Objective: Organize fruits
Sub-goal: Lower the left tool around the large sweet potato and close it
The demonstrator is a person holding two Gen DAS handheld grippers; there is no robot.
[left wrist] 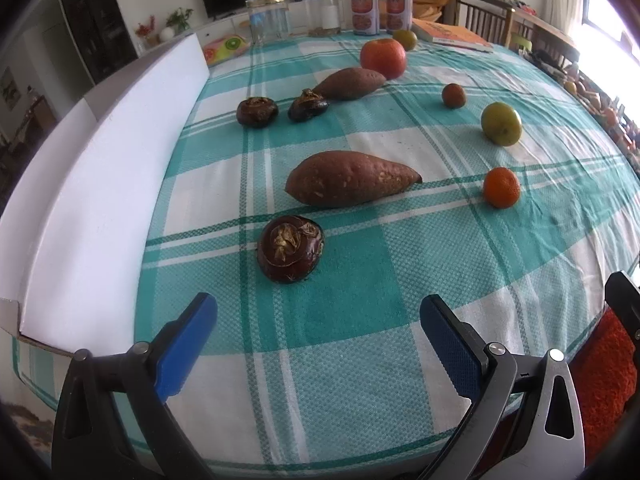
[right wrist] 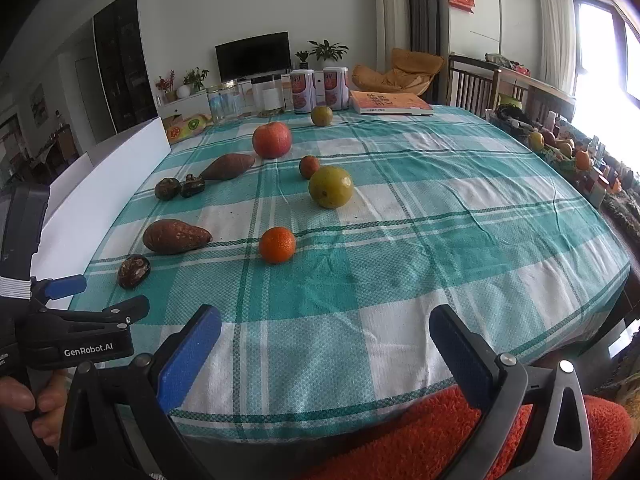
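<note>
On the green checked tablecloth lie a dark water chestnut [left wrist: 291, 249] [right wrist: 134, 271], a sweet potato [left wrist: 352, 179] [right wrist: 176, 236], an orange mandarin [left wrist: 501, 187] [right wrist: 277, 245], a green fruit [left wrist: 501, 124] [right wrist: 331, 187], a small red-brown fruit [left wrist: 453, 95] [right wrist: 309, 166], a red apple [left wrist: 383, 58] [right wrist: 271, 140], a second sweet potato [left wrist: 349, 83] [right wrist: 227, 167], two more water chestnuts [left wrist: 257, 111] [right wrist: 168, 188] and a far green fruit [left wrist: 405, 39] [right wrist: 321, 116]. My left gripper [left wrist: 318, 312] is open and empty, just short of the near water chestnut. My right gripper [right wrist: 326, 322] is open and empty at the table's near edge.
A white box [left wrist: 100, 184] [right wrist: 108, 176] stands along the table's left side. Glass jars [left wrist: 268, 18], two cans [right wrist: 316, 88] and an orange book [right wrist: 390, 103] line the far edge. Chairs [right wrist: 472, 84] and a cluttered shelf stand at the right.
</note>
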